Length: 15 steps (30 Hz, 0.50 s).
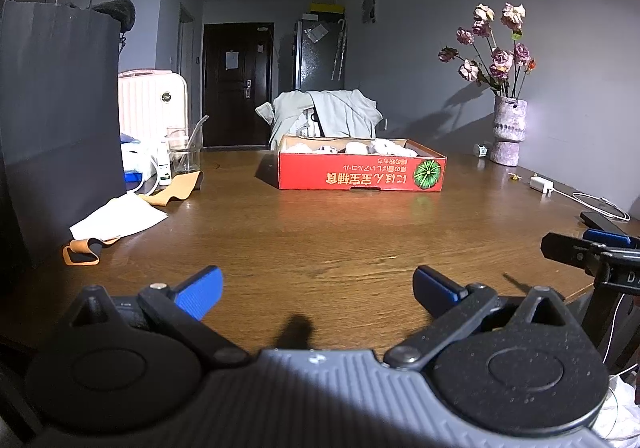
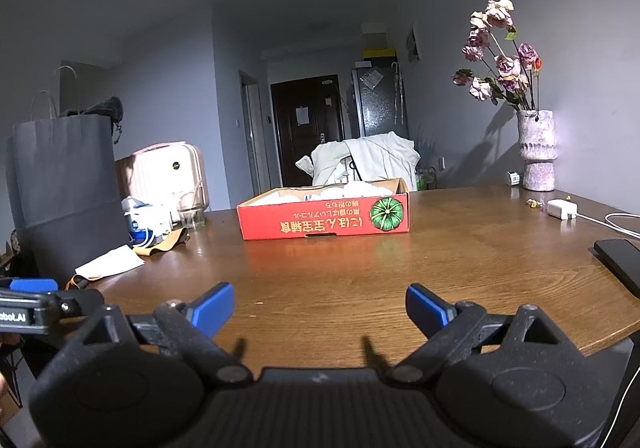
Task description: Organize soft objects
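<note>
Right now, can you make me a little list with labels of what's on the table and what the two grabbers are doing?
table: brown wooden table
box: red cardboard box, open, white soft things inside
left side: dark paper bag, white cloth
right side: vase of dried roses, white charger, black phone
left gripper: open, holding nothing
right gripper: open, holding nothing

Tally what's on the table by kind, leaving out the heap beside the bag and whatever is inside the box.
Red cardboard box: 1
Dark paper bag: 1
Vase of dried flowers: 1
White charger: 1
Black phone: 1
White paper sheet: 1
Glass beaker: 1
Total: 7
</note>
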Available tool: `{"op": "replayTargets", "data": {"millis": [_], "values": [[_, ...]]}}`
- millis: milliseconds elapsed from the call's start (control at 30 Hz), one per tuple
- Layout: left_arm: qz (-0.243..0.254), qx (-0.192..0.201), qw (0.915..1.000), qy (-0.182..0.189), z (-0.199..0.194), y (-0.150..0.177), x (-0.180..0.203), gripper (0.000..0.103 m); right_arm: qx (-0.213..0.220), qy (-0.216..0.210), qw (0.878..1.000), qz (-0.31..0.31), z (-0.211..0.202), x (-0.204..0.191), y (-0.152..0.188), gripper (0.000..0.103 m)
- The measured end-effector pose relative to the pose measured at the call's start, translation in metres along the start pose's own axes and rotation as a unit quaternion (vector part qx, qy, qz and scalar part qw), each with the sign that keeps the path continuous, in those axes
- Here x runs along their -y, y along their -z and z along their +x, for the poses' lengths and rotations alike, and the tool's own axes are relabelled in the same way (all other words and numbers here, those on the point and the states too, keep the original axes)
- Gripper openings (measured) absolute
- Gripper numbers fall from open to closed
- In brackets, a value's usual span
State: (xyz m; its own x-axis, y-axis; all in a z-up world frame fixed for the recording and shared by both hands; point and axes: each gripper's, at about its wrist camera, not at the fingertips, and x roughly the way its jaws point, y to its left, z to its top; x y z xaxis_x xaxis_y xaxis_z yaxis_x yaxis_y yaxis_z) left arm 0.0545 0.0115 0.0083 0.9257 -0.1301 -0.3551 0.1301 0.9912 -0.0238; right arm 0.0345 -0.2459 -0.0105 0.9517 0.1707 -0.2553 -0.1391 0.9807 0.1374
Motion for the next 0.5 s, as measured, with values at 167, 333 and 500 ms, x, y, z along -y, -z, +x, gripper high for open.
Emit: {"op": "replayTargets", "data": {"millis": [167, 333, 500], "values": [[0.002, 0.004, 1.0, 0.0, -0.0023, -0.0007, 0.0022, 0.103, 0.0, 0.0, 1.0, 0.0, 0.0005, 0.0003, -0.0008, 0.093], [0.004, 0.008, 1.0, -0.001, -0.0042, -0.0011, 0.0032, 0.103, 0.0, -0.001, 1.0, -0.001, 0.0011, 0.0002, -0.0013, 0.093], [0.002, 0.016, 0.9999, -0.003, -0.0065, -0.0013, 0.0044, 0.103, 0.003, -0.001, 1.0, -0.001, 0.001, 0.0007, -0.0019, 0.093]]}}
